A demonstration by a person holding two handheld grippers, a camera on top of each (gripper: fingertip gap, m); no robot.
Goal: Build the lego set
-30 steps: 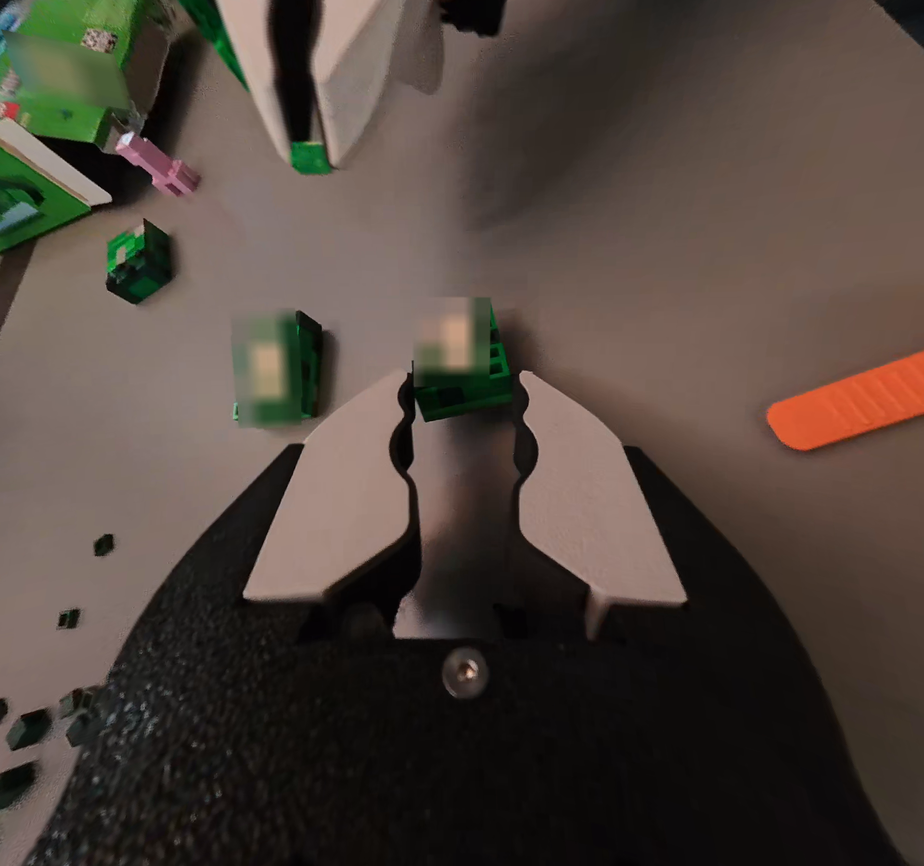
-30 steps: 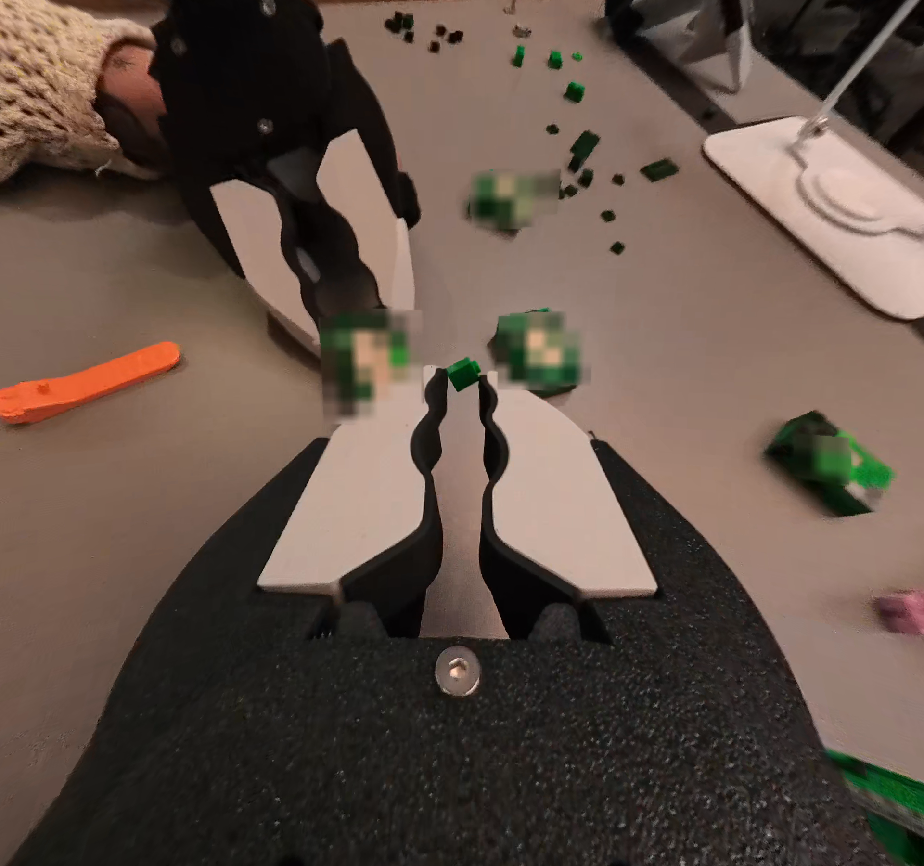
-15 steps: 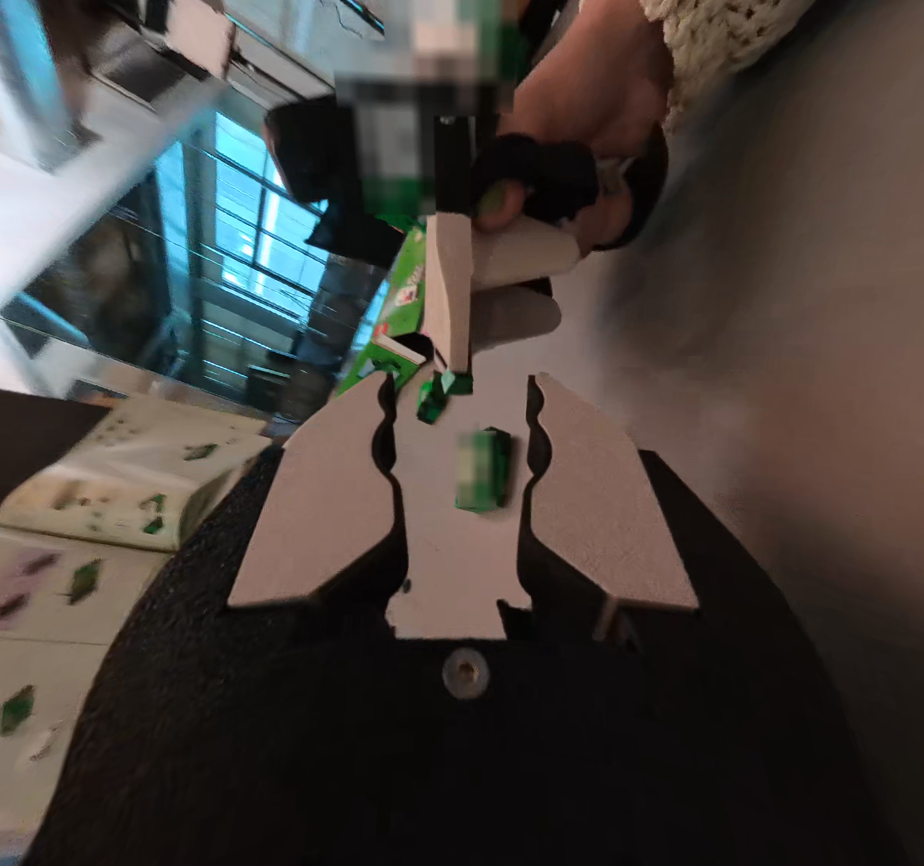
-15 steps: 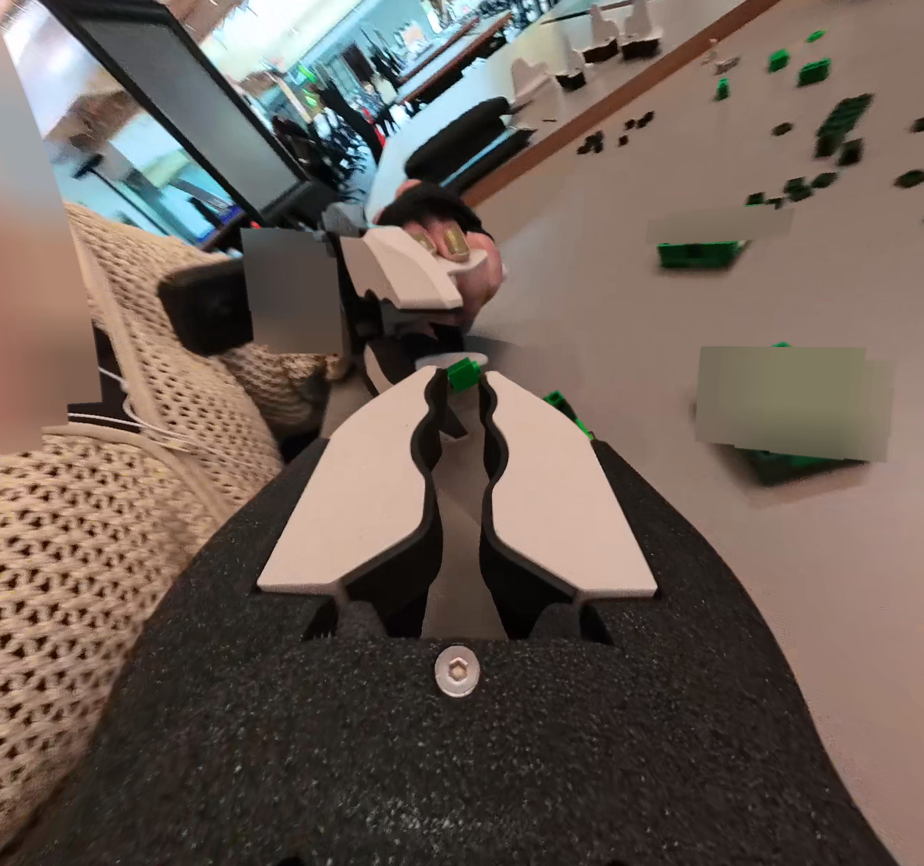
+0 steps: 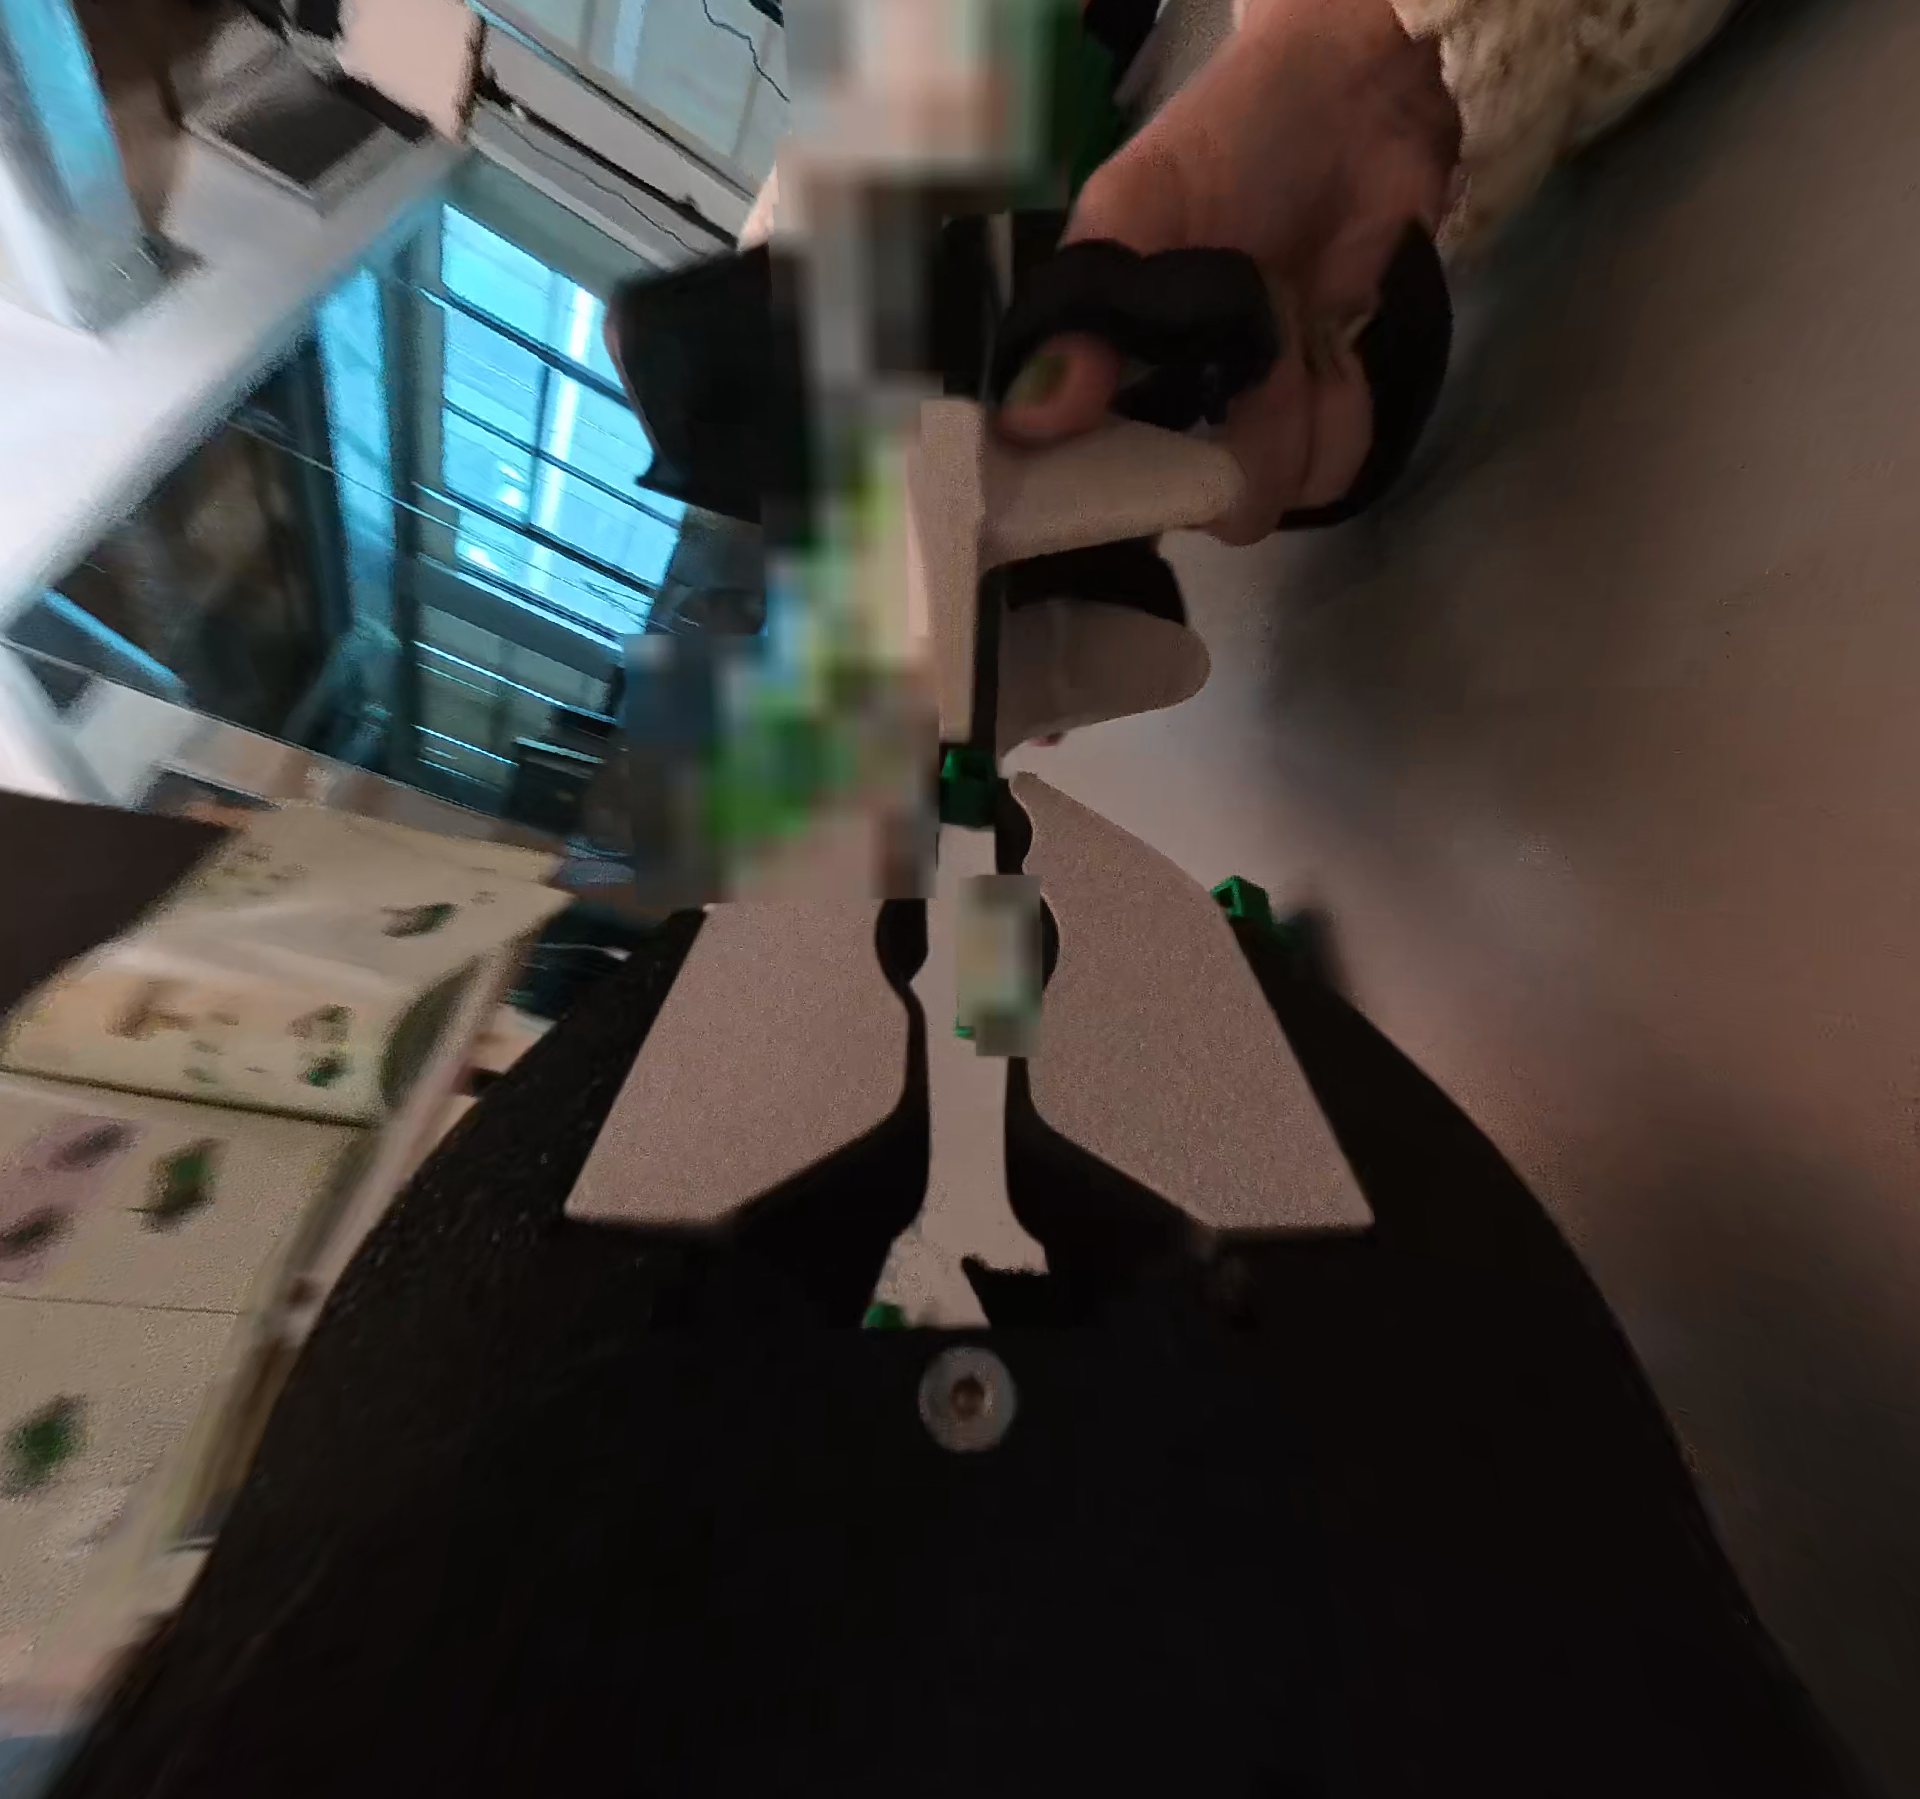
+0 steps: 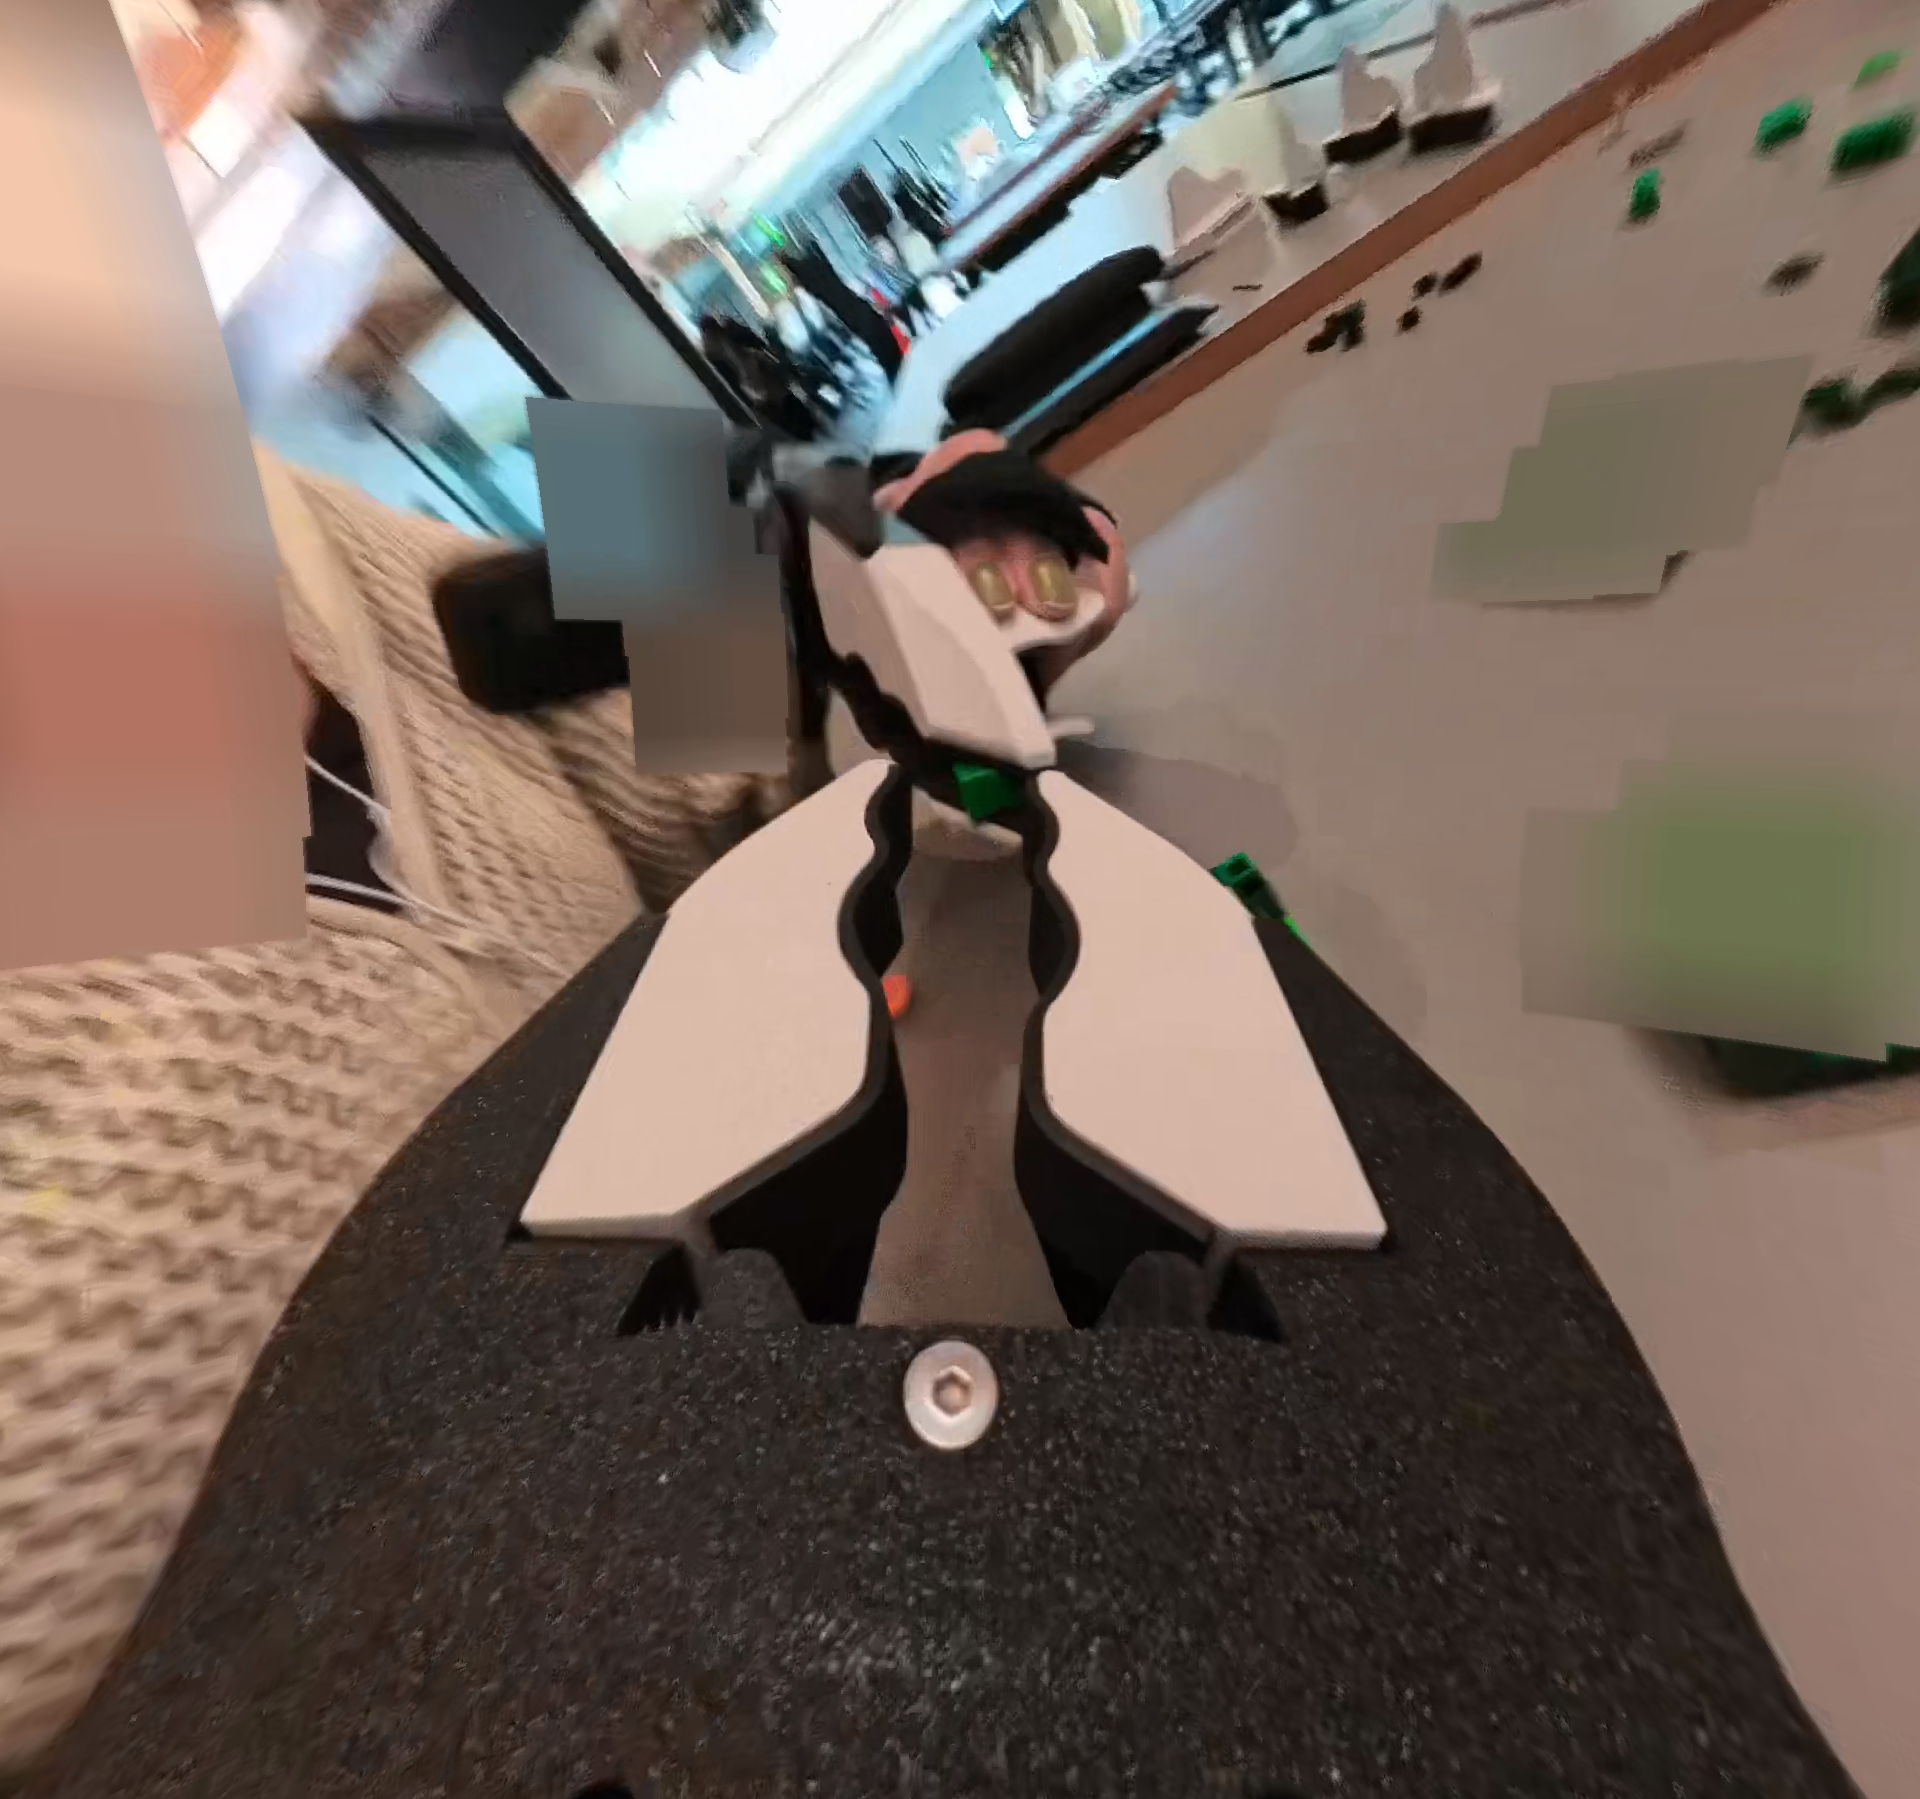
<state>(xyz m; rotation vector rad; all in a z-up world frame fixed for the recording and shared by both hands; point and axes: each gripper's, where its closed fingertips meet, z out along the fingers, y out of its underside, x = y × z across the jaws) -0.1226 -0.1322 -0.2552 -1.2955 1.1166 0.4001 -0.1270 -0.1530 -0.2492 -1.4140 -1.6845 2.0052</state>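
My left gripper (image 5: pixel 966 866) is lifted off the table and shut on a small green lego assembly (image 5: pixel 995 965), which is mostly under a mosaic patch. My right gripper (image 6: pixel 964 773) is shut on a small green brick (image 6: pixel 985 791) at its fingertips. The two grippers meet tip to tip in the air. In the left wrist view the right gripper (image 5: pixel 971 741) comes in from above, with the small brick (image 5: pixel 966 788) right at my left gripper's tips. In the right wrist view the left gripper (image 6: pixel 935 700) sits just beyond the brick. Whether brick and assembly touch is hidden.
A loose green piece (image 6: pixel 1247 882) lies on the grey table (image 6: pixel 1351 710) just right of the grippers. Several small green bricks (image 6: pixel 1870 139) are scattered far right. An orange tool tip (image 6: pixel 896 996) shows below. An instruction booklet (image 5: pixel 208 970) lies at left. A knit sleeve (image 6: pixel 208 1126) is close.
Both grippers rose from the table and turned toward each other. The left gripper closed on the green assembly. The right gripper carried its small brick up to the left gripper's tips.
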